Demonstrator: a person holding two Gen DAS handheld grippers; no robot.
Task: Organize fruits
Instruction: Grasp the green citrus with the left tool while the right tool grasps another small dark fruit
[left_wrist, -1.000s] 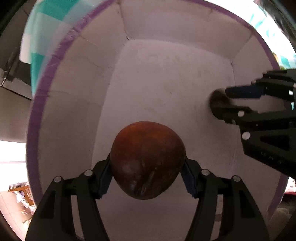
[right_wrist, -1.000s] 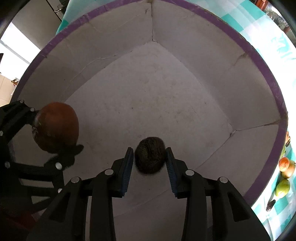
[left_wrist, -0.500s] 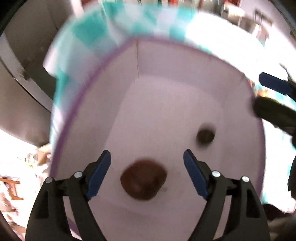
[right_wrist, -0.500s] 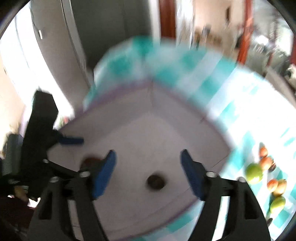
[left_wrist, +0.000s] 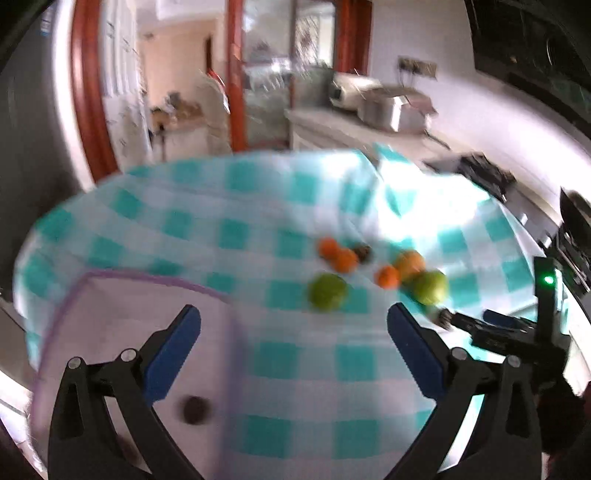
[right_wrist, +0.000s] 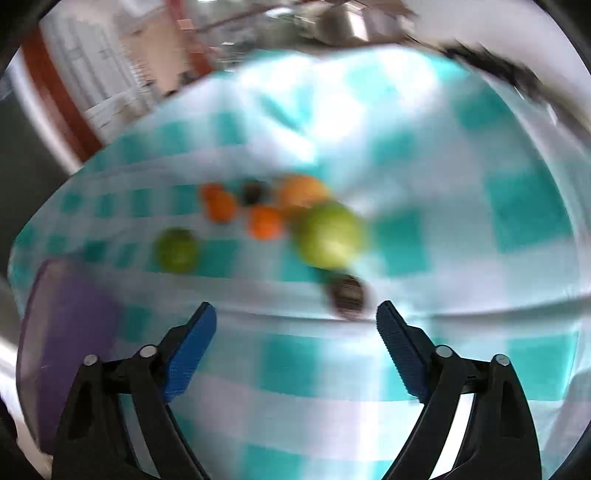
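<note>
Both grippers are open and empty above the teal checked tablecloth. My left gripper (left_wrist: 293, 321) hovers beside the white purple-rimmed box (left_wrist: 92, 317), where a small dark fruit (left_wrist: 194, 405) lies. Loose fruits sit ahead: two green ones (left_wrist: 328, 291) (left_wrist: 430, 286), several orange ones (left_wrist: 345, 258) and a small dark one (left_wrist: 364, 252). My right gripper (right_wrist: 295, 317) faces the same pile: a large green fruit (right_wrist: 330, 236), a smaller green one (right_wrist: 176, 249), orange fruits (right_wrist: 266, 221) and a dark round fruit (right_wrist: 347, 295) just ahead of its fingers. The right gripper also shows in the left wrist view (left_wrist: 480, 325).
The box's purple side (right_wrist: 62, 332) is at the lower left of the right wrist view. The tablecloth (left_wrist: 295, 369) covers the whole table. A kitchen counter with appliances (left_wrist: 384, 103) and a red-framed doorway (left_wrist: 236, 74) lie behind. Both views are motion-blurred.
Both grippers opened and let the brown fruit and the small dark fruit drop into the box, then rose out and swung right toward the loose fruit pile.
</note>
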